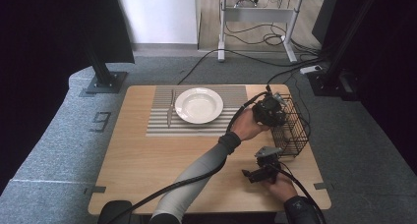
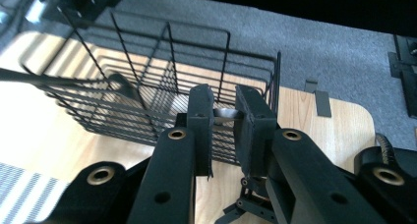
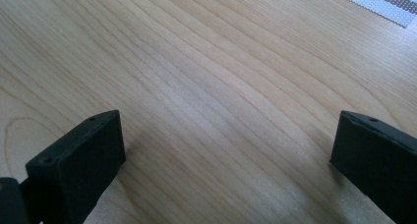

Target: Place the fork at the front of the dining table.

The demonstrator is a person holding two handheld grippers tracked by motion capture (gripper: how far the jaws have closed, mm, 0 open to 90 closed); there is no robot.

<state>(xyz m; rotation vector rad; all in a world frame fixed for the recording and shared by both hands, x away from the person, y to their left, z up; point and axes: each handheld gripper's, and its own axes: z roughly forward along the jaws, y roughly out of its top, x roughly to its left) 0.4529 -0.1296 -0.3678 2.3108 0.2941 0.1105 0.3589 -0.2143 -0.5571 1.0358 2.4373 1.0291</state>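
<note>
High view. Wooden tabletop (image 1: 147, 160) carrying a grey striped placemat (image 1: 162, 128), a white plate (image 1: 198, 105) centred on it, and a piece of cutlery (image 1: 170, 108), likely a fork or knife, laid just left of the plate. A black wire basket (image 1: 292, 126) stands at the right edge of the tabletop, well apart from the plate. The left gripper (image 1: 269, 111) is held over the basket's near rim, reaching across from the person's sleeve. The right gripper (image 1: 258, 174) rests low over bare wood near the front edge, apparently parked out of the way while the other hand works.

Left gripper view. The fingers (image 2: 200, 126) stand almost together, clamped on a thin silvery metal piece (image 2: 225, 114) at the basket's rim. It looks like the handle end of a utensil; its other end is hidden, so the kind cannot be told. The narrow grip on the upper end suits lifting it straight out of the upright basket. A dark handle (image 2: 49, 78) lies across the basket's left side. The piece is slim, flat and shiny.

Right gripper view. The fingers (image 3: 78, 160) are spread wide with nothing between them, above plain wood; a corner of the placemat sits at top right.
</note>
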